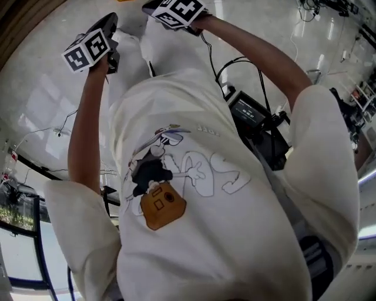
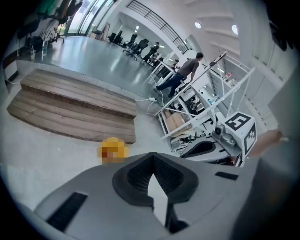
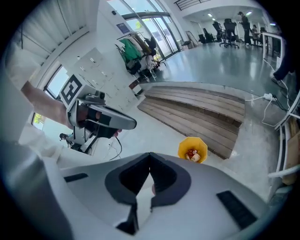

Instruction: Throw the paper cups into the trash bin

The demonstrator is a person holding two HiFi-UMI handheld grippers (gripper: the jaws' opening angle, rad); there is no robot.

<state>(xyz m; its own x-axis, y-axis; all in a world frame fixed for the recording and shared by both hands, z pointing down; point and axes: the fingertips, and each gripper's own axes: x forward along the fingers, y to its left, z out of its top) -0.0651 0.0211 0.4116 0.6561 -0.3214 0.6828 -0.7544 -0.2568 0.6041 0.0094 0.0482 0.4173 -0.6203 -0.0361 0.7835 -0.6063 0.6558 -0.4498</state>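
Note:
A yellow trash bin (image 3: 192, 150) stands on the pale floor in front of the wooden steps, with paper cups (image 3: 191, 154) lying inside it. In the right gripper view my right gripper (image 3: 150, 155) is shut, its tips meeting with nothing between them. It points toward the bin from some way off. My left gripper (image 2: 152, 155) is also shut and empty. In the head view both grippers are held out above the floor, the left gripper (image 1: 108, 44) at upper left and the right gripper (image 1: 167, 12) at the top. Each gripper shows in the other's view: left gripper (image 3: 129, 124), right gripper (image 2: 201, 149).
Wide wooden steps (image 2: 70, 108) run across the floor behind the bin. White metal racks (image 2: 201, 103) with boxes and cables stand to the right. A person (image 2: 180, 75) bends over far off. Cables (image 1: 59, 132) lie on the floor at left. A clothes rack (image 3: 136, 51) stands by the glass doors.

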